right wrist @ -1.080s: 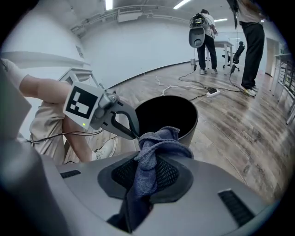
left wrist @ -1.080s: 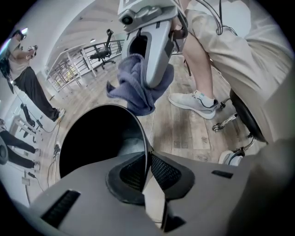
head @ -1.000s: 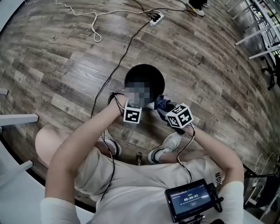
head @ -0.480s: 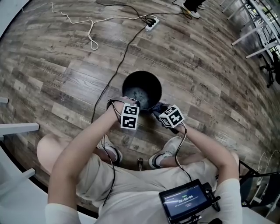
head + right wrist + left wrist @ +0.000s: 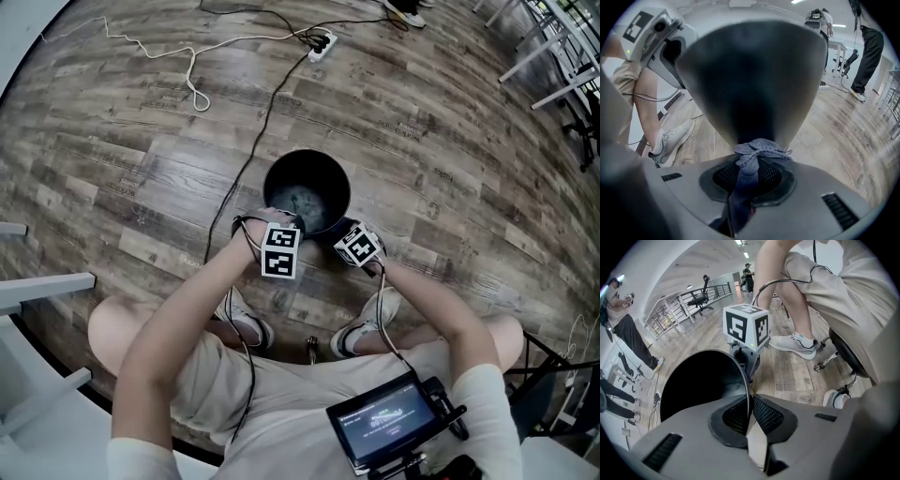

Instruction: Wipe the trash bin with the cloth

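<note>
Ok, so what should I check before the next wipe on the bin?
1. The left hand-held gripper is shut on the trash bin rim: ok.
2. The right hand-held gripper is shut on the cloth: ok.
3. The cloth is against the bin's outer wall: ok, it looks like it is touching.
4. The bin stands upright on the floor: ok.
5. The black cable is clear of the bin: cannot tell, because it runs close past it.
</note>
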Available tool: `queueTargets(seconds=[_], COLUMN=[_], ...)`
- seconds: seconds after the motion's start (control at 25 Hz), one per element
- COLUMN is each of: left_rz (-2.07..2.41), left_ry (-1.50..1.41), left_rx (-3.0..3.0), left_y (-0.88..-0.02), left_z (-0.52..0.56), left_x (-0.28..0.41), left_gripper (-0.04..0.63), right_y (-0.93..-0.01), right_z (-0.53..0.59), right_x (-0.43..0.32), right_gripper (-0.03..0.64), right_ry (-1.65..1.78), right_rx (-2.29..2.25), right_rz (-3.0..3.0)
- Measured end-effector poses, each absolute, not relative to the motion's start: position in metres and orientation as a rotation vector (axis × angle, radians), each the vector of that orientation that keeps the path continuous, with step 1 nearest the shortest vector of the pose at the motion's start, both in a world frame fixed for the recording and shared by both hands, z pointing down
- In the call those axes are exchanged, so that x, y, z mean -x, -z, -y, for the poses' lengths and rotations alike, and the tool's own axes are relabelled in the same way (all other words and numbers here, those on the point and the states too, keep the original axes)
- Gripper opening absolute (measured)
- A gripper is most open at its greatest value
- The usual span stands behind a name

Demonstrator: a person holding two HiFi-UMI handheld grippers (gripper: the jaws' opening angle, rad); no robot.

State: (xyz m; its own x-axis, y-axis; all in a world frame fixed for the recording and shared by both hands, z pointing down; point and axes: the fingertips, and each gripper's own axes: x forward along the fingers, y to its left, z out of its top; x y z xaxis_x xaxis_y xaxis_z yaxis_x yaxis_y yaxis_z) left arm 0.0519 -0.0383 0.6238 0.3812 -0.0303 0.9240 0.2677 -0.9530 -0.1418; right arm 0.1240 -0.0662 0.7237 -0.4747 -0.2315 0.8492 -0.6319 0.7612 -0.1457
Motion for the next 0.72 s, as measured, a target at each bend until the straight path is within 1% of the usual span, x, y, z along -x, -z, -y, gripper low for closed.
queueTargets(seconds=[0.44,0.72], left_rz=[0.189,0.132], left_ry=[1.590,1.596], left_rx=[2.375,2.381], left_y=[-0.623,-0.625], left_z=[0.040,0.039], left_x=[-0.053,-0.054], left_gripper=[0.040,0.043], right_y=[-0.812,-0.812], right_z=[0.077,0.074], right_x=[-0.136,-0.144], right_gripper=[0.077,0.077], right_ry=[-0.424,-0.421], right_rx=[-0.676,-0.714], right_rz=[1.910,1.886])
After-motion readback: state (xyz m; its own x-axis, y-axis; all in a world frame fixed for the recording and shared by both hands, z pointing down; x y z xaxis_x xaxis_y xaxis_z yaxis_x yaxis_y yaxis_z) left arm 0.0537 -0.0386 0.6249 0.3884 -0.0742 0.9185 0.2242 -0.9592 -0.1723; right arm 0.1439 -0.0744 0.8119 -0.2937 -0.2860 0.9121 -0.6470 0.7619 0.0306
